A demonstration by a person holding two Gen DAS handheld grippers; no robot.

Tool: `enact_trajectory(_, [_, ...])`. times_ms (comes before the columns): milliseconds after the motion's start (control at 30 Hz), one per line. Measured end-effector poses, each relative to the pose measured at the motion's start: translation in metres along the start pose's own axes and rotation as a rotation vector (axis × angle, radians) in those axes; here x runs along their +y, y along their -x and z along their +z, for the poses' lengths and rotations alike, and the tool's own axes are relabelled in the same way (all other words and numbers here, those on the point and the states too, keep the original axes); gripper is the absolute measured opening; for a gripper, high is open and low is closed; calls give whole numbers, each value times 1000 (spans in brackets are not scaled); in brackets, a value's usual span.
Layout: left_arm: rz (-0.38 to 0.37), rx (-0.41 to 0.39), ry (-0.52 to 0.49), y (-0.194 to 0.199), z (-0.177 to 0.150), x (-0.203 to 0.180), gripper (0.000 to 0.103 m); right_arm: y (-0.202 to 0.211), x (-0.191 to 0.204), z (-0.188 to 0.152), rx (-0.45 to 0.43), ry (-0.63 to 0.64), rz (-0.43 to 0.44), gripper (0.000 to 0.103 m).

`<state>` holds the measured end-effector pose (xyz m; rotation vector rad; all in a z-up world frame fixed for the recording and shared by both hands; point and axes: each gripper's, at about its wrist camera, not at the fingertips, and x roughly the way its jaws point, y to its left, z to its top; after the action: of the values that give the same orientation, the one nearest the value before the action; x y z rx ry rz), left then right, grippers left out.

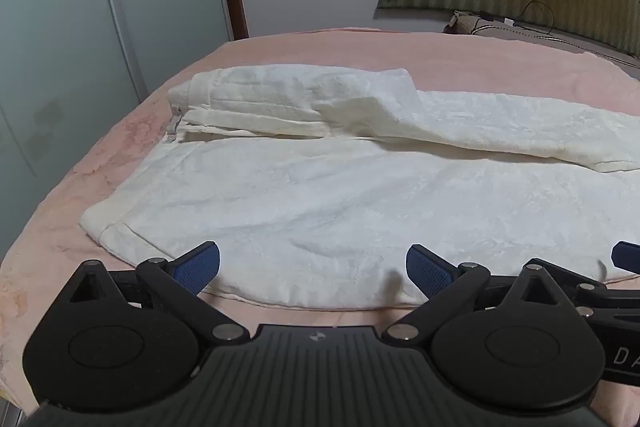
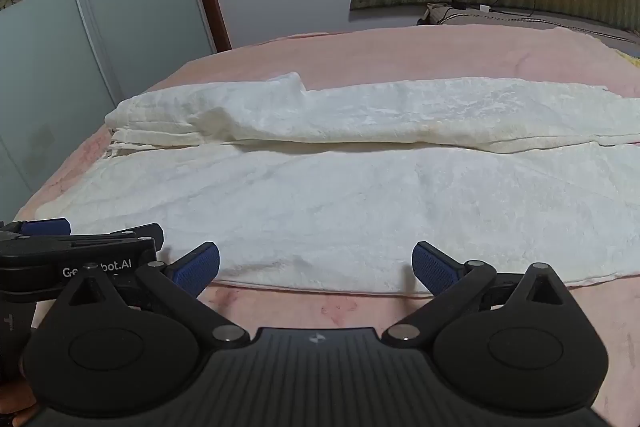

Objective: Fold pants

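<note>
Your left gripper (image 1: 313, 269) is spread wide and holds nothing; its blue pads (image 1: 198, 269) sit at the near hem of the pants (image 1: 320, 195), over the fabric edge but not pinching it. Your right gripper (image 2: 316, 269) is likewise spread and empty, its pads (image 2: 434, 271) just at or short of the same near edge. The two tools stand side by side, close together; each shows at the margin of the other's view.

The pants lie flat across the pink bed (image 1: 300, 47), lengthwise left to right. The waistband end (image 1: 188, 99) is to your left. The far leg (image 2: 360, 111) lies as a ridge along the back, partly lapped over the near leg along the centre seam, with a raised fold near the waist.

Judgement: the step in hand is the approach to the near long edge, ahead of folding one leg onto the other. No grasp is made yet.

The next move calls for you to spread the tools further apart along that edge, lower each until the pads straddle the hem, close on it, then lift and carry the near leg over the far one. Take only the pants; the fleecy cover beneath could be caught with them.
</note>
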<state>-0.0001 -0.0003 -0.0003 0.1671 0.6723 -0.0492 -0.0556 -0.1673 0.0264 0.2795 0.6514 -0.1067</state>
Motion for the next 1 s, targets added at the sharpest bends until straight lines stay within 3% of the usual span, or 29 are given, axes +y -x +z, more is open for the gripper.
enact_trajectory(333, [-19,0,26,1,0,11,101,-5,-4,-3,4,-5,-5,103])
enact_trajectory(600, [-53,9,56,-1,-1,48,101,-7,-4,-2,26,1,-4,103])
enact_trajectory(667, [-14,19,30,-9,-3,14,101,-7,-5,-3,30,1,-10,103])
enact_trajectory(1000, [-10,41,38,-23,-2,26,101,-9,-5,-4,56,2,-38,103])
